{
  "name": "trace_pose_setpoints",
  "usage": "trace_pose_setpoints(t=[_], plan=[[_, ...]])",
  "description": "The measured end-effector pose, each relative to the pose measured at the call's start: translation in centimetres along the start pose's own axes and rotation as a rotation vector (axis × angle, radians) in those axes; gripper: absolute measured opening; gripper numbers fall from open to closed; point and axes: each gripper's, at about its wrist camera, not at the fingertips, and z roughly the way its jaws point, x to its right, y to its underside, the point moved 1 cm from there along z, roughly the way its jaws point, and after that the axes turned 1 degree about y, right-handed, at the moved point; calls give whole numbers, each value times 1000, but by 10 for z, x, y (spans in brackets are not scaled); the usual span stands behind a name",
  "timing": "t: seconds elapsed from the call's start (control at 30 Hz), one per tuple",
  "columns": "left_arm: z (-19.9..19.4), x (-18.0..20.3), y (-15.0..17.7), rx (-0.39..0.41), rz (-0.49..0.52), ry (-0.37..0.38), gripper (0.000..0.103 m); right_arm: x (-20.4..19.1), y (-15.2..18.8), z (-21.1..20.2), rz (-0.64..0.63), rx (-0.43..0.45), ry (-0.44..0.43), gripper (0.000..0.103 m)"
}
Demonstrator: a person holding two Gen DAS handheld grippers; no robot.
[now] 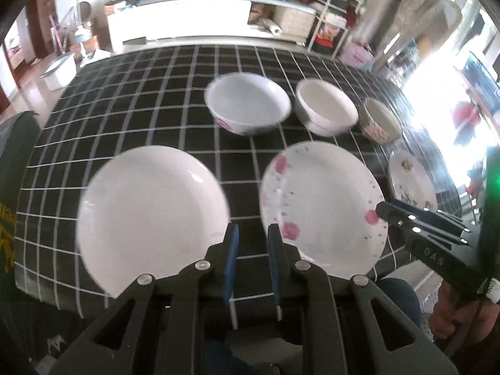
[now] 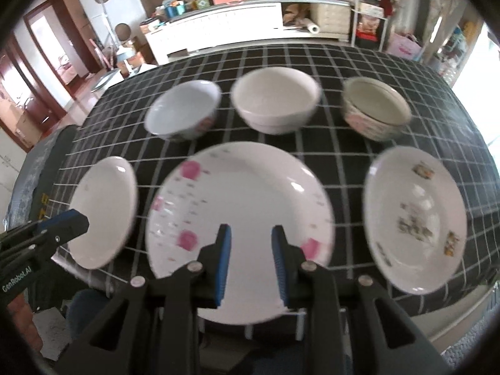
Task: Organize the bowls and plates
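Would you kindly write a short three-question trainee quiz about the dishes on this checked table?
1. How many bowls stand in the back row?
2. True or false: the pink-flowered plate lies between the plain white plate and the brown-patterned plate.
3. Which is held by a gripper: A) a bowl, B) a plate, C) nothing?

Key: 1. Three: pale blue bowl, white bowl, floral bowl. 2. True. 3. C; the left gripper and right gripper hold nothing.

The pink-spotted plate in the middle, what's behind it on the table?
Behind the pink-spotted plate stand three bowls in a row: a bluish bowl, a plain white bowl and a floral bowl. All look empty. What lies under the plate cannot be seen.
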Motion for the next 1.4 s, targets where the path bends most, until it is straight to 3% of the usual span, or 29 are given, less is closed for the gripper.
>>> trace_pose_setpoints(t=[0.33,0.7,0.97,1.4], plan=[[55,14,-8,-99,9,3,16,45,2,16,70,-26,30,31],[86,18,-19,-131,47,-33,16,57,1,45,90,-80,11,31],[92,14,-21,-127,31,-28,9,60,0,54,84,-93,3,25],[95,18,-21,-127,55,-53,10,52,-3,57,103,-111,53,30]])
